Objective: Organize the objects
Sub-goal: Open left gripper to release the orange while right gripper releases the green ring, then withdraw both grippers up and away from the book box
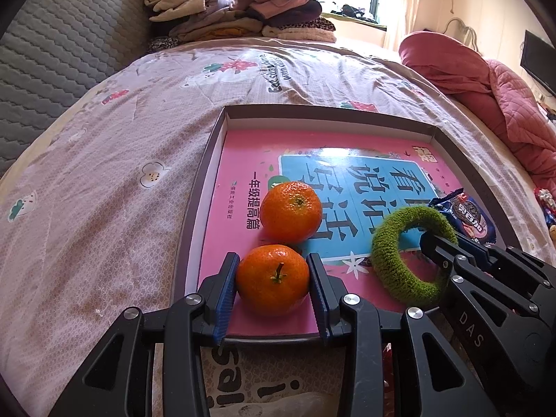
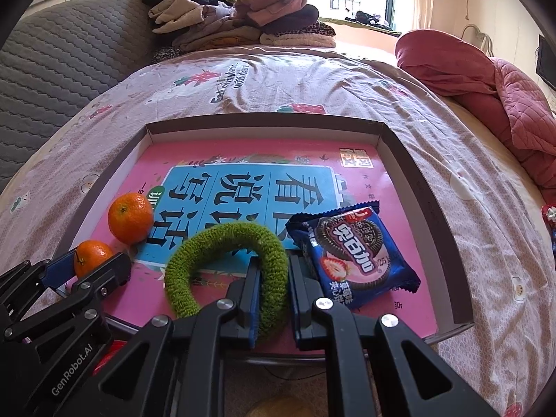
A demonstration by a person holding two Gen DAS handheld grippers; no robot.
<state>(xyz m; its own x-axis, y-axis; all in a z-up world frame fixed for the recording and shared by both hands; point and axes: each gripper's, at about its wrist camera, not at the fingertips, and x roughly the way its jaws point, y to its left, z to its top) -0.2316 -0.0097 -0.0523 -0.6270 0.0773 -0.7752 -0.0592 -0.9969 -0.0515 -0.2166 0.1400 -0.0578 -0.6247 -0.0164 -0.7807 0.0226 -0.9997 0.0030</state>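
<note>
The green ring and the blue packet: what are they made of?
Green ring: seemingly knitted yarn or fuzzy fabric, matte; its surface is nubbly. Blue packet: probably plastic film, glossy; it shows glare, wrinkles and crimped, serrated ends.

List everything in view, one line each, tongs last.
tangerines: two, orange, in tray's near left; nearer one gripped.
scrunchie: one, green, tray's near middle, gripped at its right side.
cookie pack: one, blue, right of scrunchie.
book: one, pink and blue, lining tray.
tray: one, brown rim, on bed.
bedsheet: one, pink, floral.
clothes: one mixed pile, far end.
quilt: one, red, right.
left tongs: shut on nearer tangerine.
right tongs: shut on scrunchie.
</note>
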